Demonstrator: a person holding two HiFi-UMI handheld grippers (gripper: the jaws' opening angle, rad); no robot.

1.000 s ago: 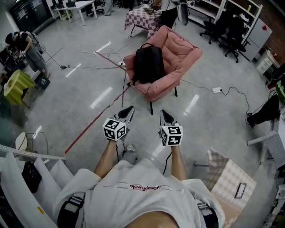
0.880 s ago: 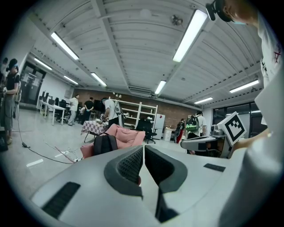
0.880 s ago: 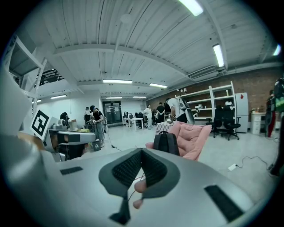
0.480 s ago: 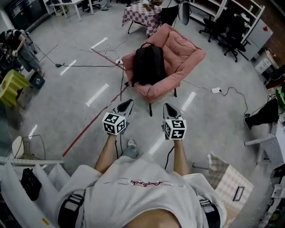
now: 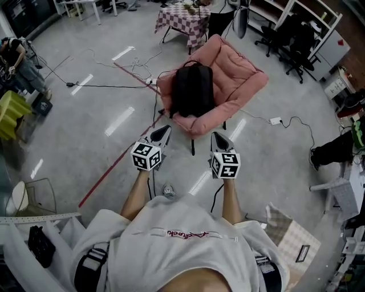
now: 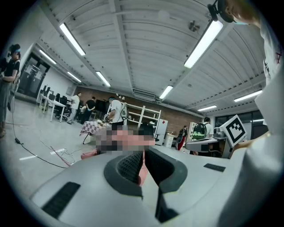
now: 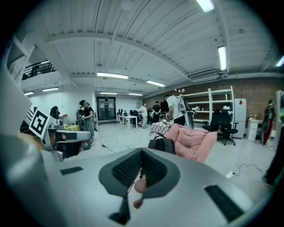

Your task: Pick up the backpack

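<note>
Black backpack (image 5: pixel 193 90) rests on the seat of the pink chair (image 5: pixel 242 71), which stands on the floor (image 5: pixel 80 137) ahead of the person, with a checkered table (image 5: pixel 182 14) behind it. Left gripper (image 5: pixel 163 131) and right gripper (image 5: pixel 217 137) both have jaws pressed together with nothing between them. They're held side by side in the air just short of the chair's front edge, apart from the backpack, pointing toward it

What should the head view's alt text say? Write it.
A black backpack rests on a pink chair ahead of a person who holds out the left gripper and the right gripper, both shut and empty, above a grey floor.
</note>
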